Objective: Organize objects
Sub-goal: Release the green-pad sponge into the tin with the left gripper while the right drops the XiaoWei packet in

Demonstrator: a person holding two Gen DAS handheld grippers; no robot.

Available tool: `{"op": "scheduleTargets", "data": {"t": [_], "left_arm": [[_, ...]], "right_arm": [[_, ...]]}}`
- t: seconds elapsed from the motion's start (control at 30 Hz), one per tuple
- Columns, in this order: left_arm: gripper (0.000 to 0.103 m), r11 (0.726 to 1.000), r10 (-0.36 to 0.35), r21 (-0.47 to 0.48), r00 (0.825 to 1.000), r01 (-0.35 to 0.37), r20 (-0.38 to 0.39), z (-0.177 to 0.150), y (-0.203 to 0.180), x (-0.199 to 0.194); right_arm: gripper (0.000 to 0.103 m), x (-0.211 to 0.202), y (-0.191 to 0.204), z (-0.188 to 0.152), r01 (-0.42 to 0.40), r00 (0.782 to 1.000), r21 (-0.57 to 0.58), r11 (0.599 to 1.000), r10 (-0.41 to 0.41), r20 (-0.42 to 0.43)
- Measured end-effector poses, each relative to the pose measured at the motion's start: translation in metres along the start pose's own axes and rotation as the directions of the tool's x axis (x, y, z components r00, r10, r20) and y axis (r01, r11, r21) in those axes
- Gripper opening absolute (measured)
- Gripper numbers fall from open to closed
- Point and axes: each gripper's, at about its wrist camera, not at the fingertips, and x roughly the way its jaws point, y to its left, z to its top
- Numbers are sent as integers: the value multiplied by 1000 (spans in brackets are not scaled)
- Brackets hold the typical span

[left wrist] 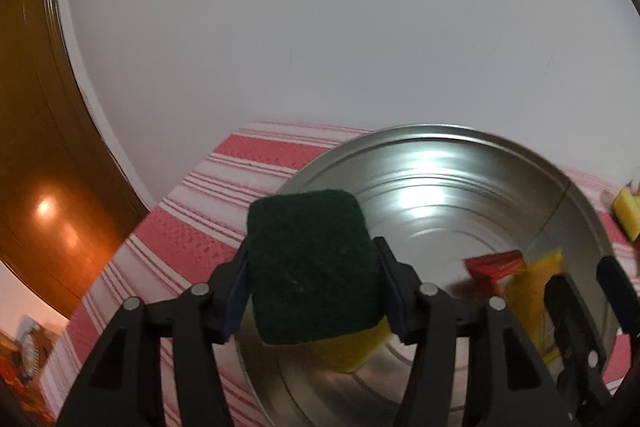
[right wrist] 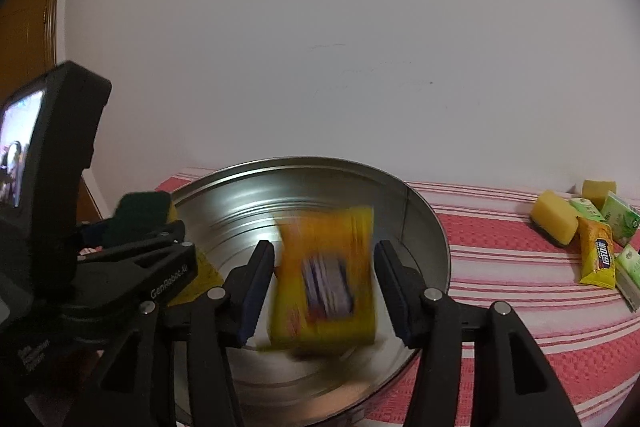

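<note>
My left gripper [left wrist: 314, 267] is shut on a sponge [left wrist: 312, 263] with a dark green scouring top and yellow underside, held over the left rim of a round metal tin [left wrist: 440, 163]. The same sponge [right wrist: 140, 211] shows in the right wrist view, at the tin's [right wrist: 424, 219] left edge. My right gripper [right wrist: 324, 283] is open over the tin. A yellow snack packet [right wrist: 324, 275], blurred by motion, sits between its fingers without touching them. The right gripper [left wrist: 584, 283] and packet [left wrist: 532, 287] also show in the left wrist view.
The tin stands on a red and white striped cloth [right wrist: 520, 267]. At the far right lie yellow sponges [right wrist: 554, 221], a yellow snack packet [right wrist: 598, 257] and green packets [right wrist: 620, 223]. A white wall is behind; a brown door [left wrist: 36, 147] is at left.
</note>
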Motion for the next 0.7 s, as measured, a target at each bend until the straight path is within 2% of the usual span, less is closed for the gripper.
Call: {"op": "scheduleTargets", "data": {"t": [0.03,0.13,0.27,0.33,0.57,0.7], "left_arm": [[67,1000,-7,-11,1000,7,0,0,1,0],[75,999,-30,-28,999,31,23,1,1,-5],[87,998,-55,-32,996,58,67,1,0,-11],[87,996,-74,-38,993,78,93,1,-1,-16],[88,992,-111,-42,983,119,147,-1,-6,-26],[88,987,-135,-60,976,147,170,-2,-8,-30]], "right_arm": [[61,-2,-1,0,0,1000,7,1000,0,6],[65,-2,-17,-1,-2,998,21,1000,1,58],[81,-19,-25,0,93,977,17,995,-95,188],[82,-24,-26,0,119,969,21,993,-121,218],[82,-24,-40,0,201,954,42,979,-205,218],[82,-25,-49,-1,267,934,37,963,-268,236]]}}
